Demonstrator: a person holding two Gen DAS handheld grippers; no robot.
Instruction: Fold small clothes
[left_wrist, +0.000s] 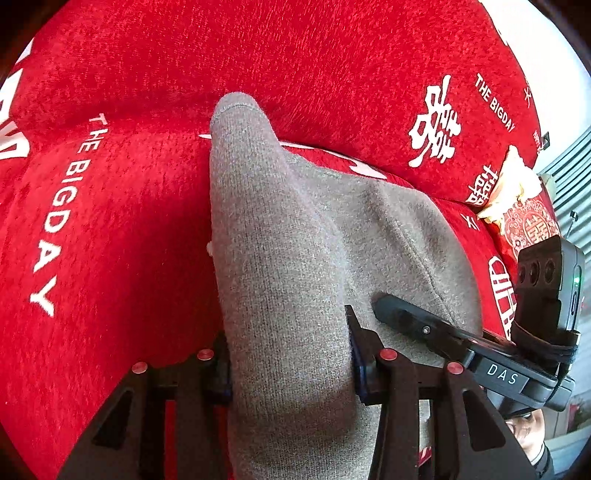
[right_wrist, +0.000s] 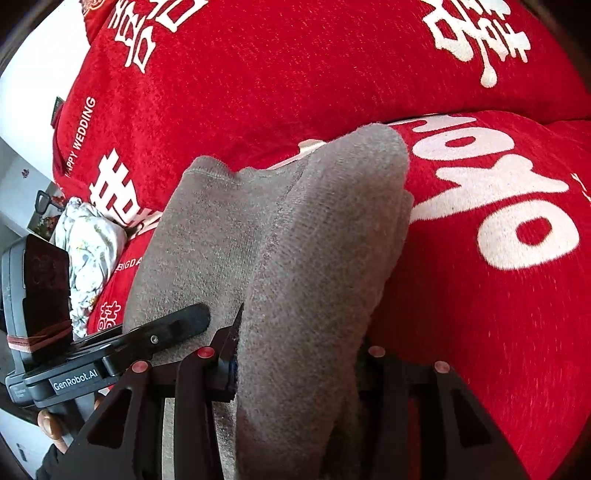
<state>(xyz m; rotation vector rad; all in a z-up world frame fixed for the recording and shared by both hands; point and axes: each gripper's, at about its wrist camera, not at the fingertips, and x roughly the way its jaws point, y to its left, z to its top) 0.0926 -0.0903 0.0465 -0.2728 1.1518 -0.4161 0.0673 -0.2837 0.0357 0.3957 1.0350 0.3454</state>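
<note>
A grey knitted garment lies draped over a red sofa cover with white lettering. My left gripper is shut on a thick fold of the garment, which bulges up between its black fingers and hangs forward. The right gripper's finger rests on the cloth just to the right. In the right wrist view my right gripper is shut on another bunched fold of the same grey garment, and the left gripper's finger lies on the cloth at its left.
A red back cushion rises behind the seat. A cream and red patterned packet lies at the sofa's right end. A white floral cloth bundle lies at the left end in the right wrist view. A person's fingers hold the handle.
</note>
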